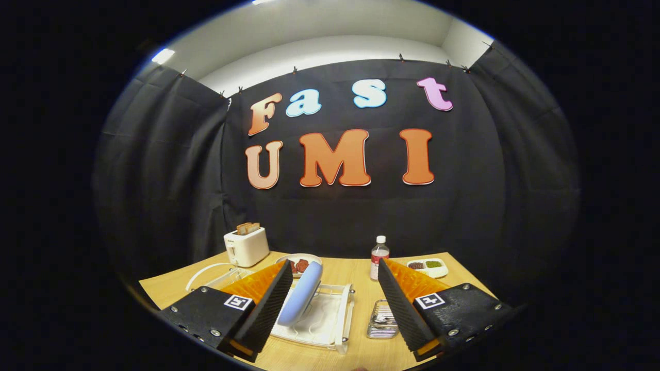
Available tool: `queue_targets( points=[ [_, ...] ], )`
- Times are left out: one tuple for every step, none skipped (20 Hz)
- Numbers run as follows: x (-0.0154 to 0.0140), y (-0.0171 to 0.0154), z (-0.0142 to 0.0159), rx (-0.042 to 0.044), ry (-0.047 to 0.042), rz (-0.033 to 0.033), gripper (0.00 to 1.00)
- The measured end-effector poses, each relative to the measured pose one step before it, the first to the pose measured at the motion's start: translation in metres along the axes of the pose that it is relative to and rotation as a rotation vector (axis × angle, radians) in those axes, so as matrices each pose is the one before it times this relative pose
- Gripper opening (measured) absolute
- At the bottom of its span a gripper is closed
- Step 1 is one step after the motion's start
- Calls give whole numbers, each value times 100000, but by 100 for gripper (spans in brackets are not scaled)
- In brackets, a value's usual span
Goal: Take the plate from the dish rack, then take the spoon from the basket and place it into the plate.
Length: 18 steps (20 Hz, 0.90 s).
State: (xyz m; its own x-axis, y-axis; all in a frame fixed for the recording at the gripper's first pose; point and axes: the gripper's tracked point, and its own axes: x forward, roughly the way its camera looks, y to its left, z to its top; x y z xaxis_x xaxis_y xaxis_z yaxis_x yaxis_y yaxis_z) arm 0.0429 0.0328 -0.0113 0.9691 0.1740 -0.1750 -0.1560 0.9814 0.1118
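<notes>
The gripper (330, 304) is seen nearest, its two fingers spread wide apart and nothing held between them. Just ahead, at about 11 o'clock from the gap, the plate (300, 300) stands on edge in the rack (330, 330), tilted and leaning toward the left finger; whether it touches that finger cannot be told. The rack rests on the table (356, 278), between the fingers. At about 1 o'clock from the gap, close beside the right finger, the basket (382, 322) is set down; a spoon (381, 320) appears to lie in it, though its outline is too small to be certain.

Beyond the fingers, a dish (300, 264) of dark food is noted at 11 o'clock, a toaster (246, 246) further out at 10 o'clock, a bottle (379, 256) at 12 to 1 o'clock, and a tray (428, 267) at 2 o'clock.

The step in hand is judged to be the taking of the plate; it is not yet gripped. It is recommended that the gripper be shifted toward 11 o'clock so that the upper rim is straddled, one finger on each face. The jaws should be closed squarely on the rim, since a glazed edge is likely to slip. The plate should then be lifted along its own lean, clear of the rack's ribs, before being laid flat on bare table.
</notes>
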Motion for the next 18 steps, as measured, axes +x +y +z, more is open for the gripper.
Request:
queue_targets(
  points=[
    [557, 103, -203, 2301, 2922, 1511, 99],
    [654, 307, -127, 2135, 2317, 1607, 99],
    [599, 179, -16, 2021, 2716, 1274, 98],
    [613, 188, -30, 2034, 2342, 1528, 98],
    [566, 193, 75, 1810, 2413, 864, 98],
    [649, 49, -13, 1476, 2204, 264, 98],
    [688, 214, 42, 38, 1980, 597, 97],
    [661, 57, -163, -255, 2276, -592, 96],
    [548, 68, -69, -1277, 1994, -139, 96],
    [641, 153, -64, -1406, 1657, -455, 96],
    [833, -14, -308, -1791, 2873, -645, 96],
    [817, 225, -431, -1493, 2741, -9, 96],
    [709, 155, -368, -956, 2485, 170, 96],
    [701, 175, -355, -624, 2729, 60, 96],
    [765, -65, -385, -409, 2976, -333, 96],
    [871, -11, -364, 78, 3038, -495, 96],
    [802, -170, -278, 610, 2982, -890, 96],
    [857, -26, -272, 598, 3165, -359, 96]
  ],
)
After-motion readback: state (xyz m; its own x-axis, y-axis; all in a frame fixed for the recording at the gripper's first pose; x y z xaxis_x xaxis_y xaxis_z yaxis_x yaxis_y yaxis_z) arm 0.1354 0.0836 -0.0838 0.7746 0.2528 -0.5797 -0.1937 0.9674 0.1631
